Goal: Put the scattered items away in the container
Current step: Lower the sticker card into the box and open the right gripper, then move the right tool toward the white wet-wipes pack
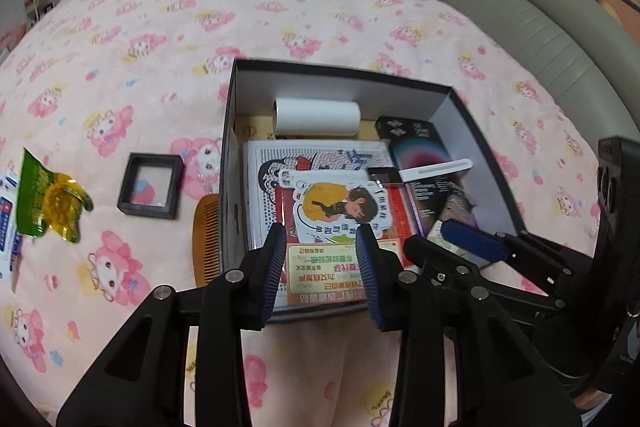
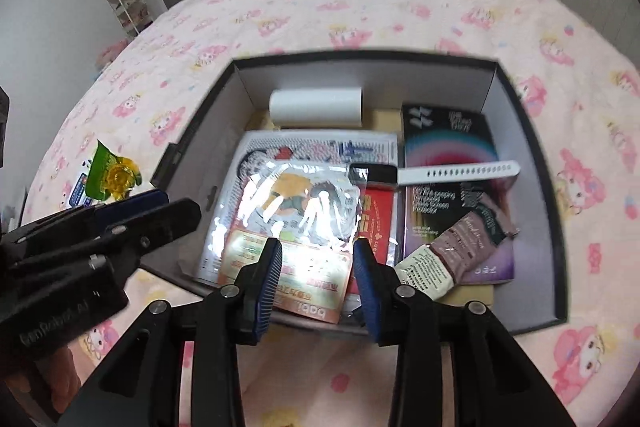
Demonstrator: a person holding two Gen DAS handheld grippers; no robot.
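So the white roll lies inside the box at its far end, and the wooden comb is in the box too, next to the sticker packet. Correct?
Not quite. The white roll does lie inside the box at its far end, but the wooden comb is outside it, on the pink blanket against the box's left wall. The left wrist view shows this.

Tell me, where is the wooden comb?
In the left wrist view, the wooden comb lies on the pink blanket, against the box's left wall, below the small black frame.
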